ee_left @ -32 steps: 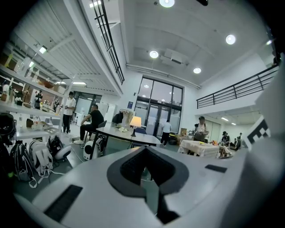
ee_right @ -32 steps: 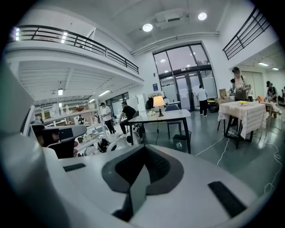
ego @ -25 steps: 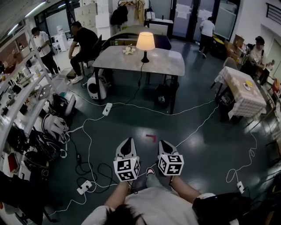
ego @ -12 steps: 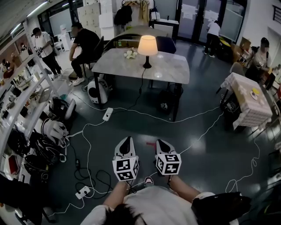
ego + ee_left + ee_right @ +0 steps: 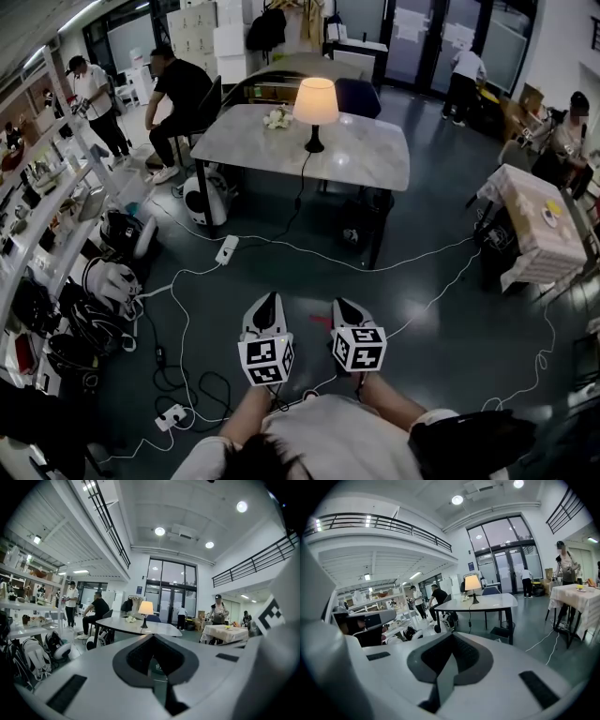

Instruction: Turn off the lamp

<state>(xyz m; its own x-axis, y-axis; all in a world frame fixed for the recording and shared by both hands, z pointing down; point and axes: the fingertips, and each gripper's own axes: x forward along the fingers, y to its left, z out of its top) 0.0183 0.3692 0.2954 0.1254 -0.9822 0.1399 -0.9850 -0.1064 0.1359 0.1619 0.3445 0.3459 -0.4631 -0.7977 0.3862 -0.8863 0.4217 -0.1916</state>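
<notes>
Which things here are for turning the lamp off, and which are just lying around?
For the job:
- lit lamp
- its black cord
- grey table it stands on
- left hand-held gripper and right hand-held gripper, both shut and empty

Just lying about:
- bags by the shelves
- white cables on the floor
- cloth-covered table

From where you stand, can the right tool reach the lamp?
Probably not yet. The right tool is shut, well short of the lit lamp, which stands on the table across the floor. Only white cables cross the way; walk closer.
</notes>
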